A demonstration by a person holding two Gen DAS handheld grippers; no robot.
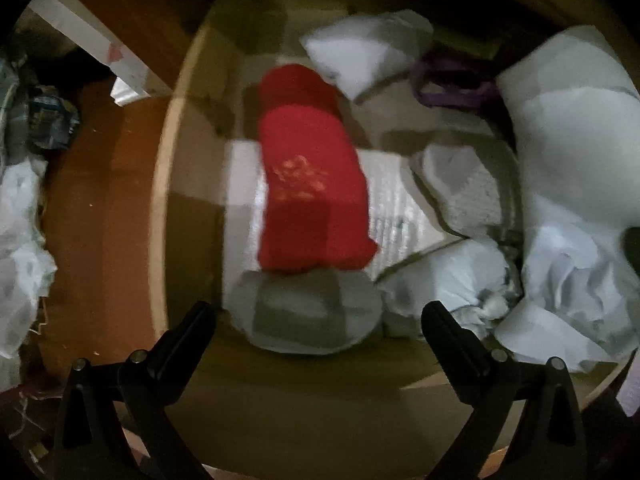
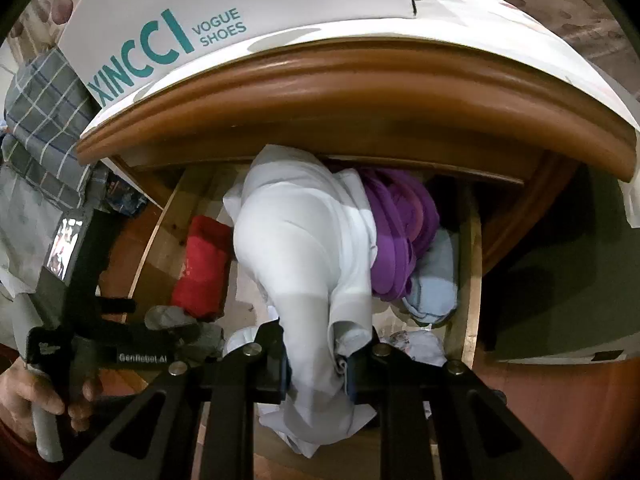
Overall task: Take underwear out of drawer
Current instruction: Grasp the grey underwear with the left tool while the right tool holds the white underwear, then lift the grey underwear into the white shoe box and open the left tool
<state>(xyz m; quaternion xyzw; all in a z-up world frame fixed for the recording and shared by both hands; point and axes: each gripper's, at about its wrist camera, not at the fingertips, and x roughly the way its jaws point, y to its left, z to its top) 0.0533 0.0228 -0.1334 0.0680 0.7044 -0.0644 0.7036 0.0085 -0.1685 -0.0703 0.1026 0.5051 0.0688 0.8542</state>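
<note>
At centre frame the right tongs [image 2: 316, 364] pinch a pale white stretchy undergarment [image 2: 304, 248], lifting it from the open wooden drawer [image 2: 466, 280]; the left tongs [image 1: 318, 320] hang spread above, holding nothing.

Your open wooden drawer [image 1: 160, 200], red folded cloth [image 1: 312, 184] on white paper liner [image 1: 396, 216], grey socks [image 1: 308, 320], crumpled white garments [image 1: 568, 272] alongside.

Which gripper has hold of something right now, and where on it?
The right gripper is shut on the white garment, pinching a bunched fold near its lower end. The left gripper is open over the drawer, holding nothing.
</note>
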